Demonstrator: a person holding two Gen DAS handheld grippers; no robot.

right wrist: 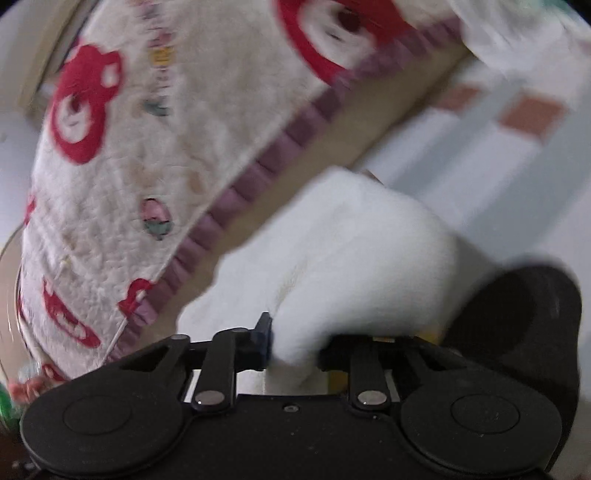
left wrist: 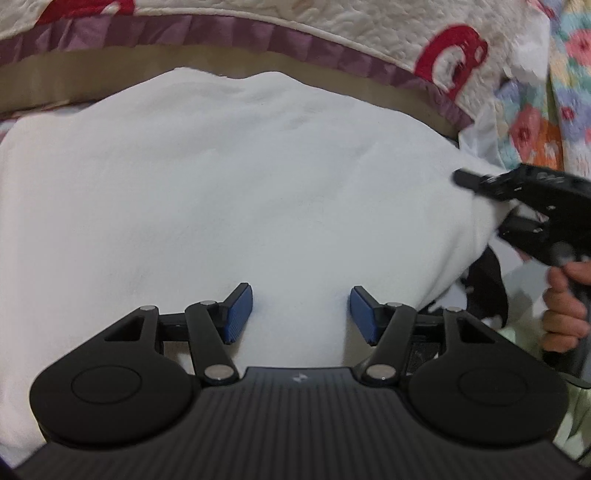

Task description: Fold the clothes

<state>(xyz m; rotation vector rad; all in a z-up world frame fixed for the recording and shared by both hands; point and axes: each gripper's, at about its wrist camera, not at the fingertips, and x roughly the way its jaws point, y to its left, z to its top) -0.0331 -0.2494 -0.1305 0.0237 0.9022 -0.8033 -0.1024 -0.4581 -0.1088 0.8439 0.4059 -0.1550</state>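
Garment (left wrist: 229, 192), white and soft, lies spread on the bed, just below the quilt (left wrist: 369, 33) with red bears. Left claw (left wrist: 301, 314) hovers spread over the garment's near edge, pads apart, pinching nothing. Right claw (right wrist: 293, 343) pinches a bunch of the garment's right edge, lifted off the bed. Judging by this, a side fold is in hand. Next, the right claw should carry its edge across the garment while the left pins or grips the near edge.
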